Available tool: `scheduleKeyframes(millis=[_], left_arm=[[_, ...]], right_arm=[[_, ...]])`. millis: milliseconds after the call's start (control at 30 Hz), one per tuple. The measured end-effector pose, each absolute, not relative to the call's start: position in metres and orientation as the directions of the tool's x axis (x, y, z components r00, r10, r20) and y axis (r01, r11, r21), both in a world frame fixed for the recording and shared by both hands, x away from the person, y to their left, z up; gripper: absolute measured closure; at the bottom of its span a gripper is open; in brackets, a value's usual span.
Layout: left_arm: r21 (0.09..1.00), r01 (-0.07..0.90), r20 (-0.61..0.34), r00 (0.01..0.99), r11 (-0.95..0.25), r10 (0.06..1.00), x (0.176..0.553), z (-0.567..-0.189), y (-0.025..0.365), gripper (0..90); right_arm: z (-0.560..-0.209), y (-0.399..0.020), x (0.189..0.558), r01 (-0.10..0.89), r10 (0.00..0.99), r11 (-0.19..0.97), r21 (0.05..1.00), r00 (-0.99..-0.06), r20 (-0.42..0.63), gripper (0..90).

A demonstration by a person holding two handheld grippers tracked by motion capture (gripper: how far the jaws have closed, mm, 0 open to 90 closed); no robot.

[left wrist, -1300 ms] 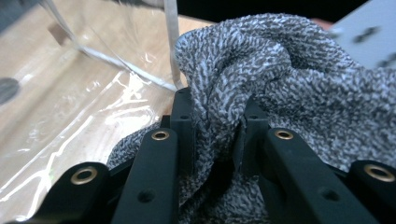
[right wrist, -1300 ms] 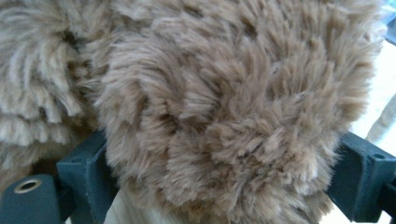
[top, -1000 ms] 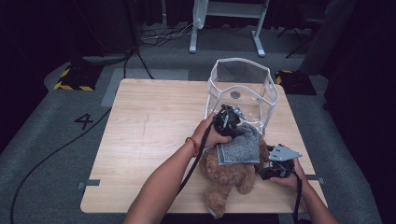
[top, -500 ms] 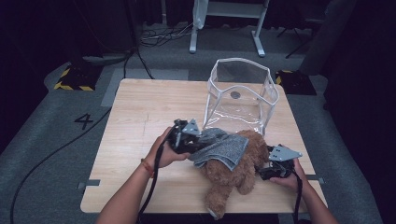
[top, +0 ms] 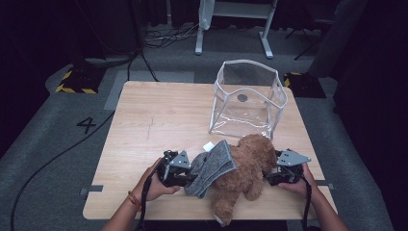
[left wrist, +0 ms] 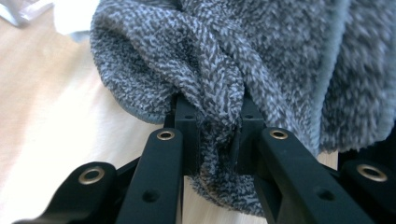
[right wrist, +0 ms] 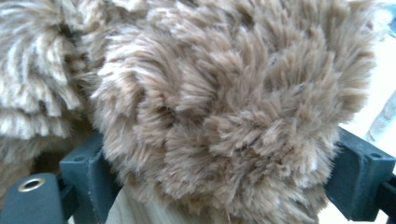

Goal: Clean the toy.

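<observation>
A brown teddy bear (top: 245, 168) lies near the table's front edge, its fur (right wrist: 224, 93) close up in the right gripper view. A grey knit cloth (top: 211, 166) is draped from the bear's left side out to my left gripper (top: 191, 174). That gripper (left wrist: 217, 126) is shut on a bunched fold of the cloth (left wrist: 261, 56), low over the wood. My right gripper (top: 270, 176) sits at the bear's right side. Its jaws (right wrist: 224, 177) stand wide and press on a furry part of the bear between them.
A clear plastic bag (top: 248, 98) with white edging stands open behind the bear, at the table's (top: 159, 115) back right. A small white tag (top: 208, 146) lies by the cloth. Cables (top: 57, 154) cross the floor on the left.
My left gripper has moved left and toward the near edge, away from the bag, dragging the grey cloth off the bear's top to its left side. The right gripper has stayed put.
</observation>
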State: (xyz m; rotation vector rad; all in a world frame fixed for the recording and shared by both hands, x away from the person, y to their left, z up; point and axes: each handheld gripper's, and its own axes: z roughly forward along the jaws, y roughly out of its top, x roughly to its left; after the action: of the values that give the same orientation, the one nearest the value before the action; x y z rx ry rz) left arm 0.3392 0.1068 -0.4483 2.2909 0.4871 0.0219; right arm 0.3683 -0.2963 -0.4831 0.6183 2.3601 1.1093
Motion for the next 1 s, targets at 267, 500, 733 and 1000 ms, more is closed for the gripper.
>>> scheduleKeyframes(millis=[267,500,733,1000], left_arm=[[0.731,0.343,-0.182,0.931,-0.590,0.315,0.339,-0.455,0.067,68.1],[0.739,0.369,-0.137,0.901,-0.563,0.411,0.341,-0.463,0.057,62.3],[0.803,0.277,0.011,0.878,-0.528,0.479,0.345,-0.436,0.057,73.6],[0.843,0.244,0.024,0.873,-0.479,0.487,0.360,-0.410,0.053,75.3]], right_arm=[[-0.487,-0.299,0.371,0.237,0.588,0.588,0.773,-0.782,-0.208,11.8],[-0.488,-0.297,0.372,0.252,0.603,0.629,0.735,-0.756,-0.256,12.0],[-0.492,-0.291,0.369,0.273,0.617,0.618,0.737,-0.750,-0.239,14.0],[-0.487,-0.284,0.364,0.271,0.618,0.619,0.737,-0.747,-0.245,14.6]])
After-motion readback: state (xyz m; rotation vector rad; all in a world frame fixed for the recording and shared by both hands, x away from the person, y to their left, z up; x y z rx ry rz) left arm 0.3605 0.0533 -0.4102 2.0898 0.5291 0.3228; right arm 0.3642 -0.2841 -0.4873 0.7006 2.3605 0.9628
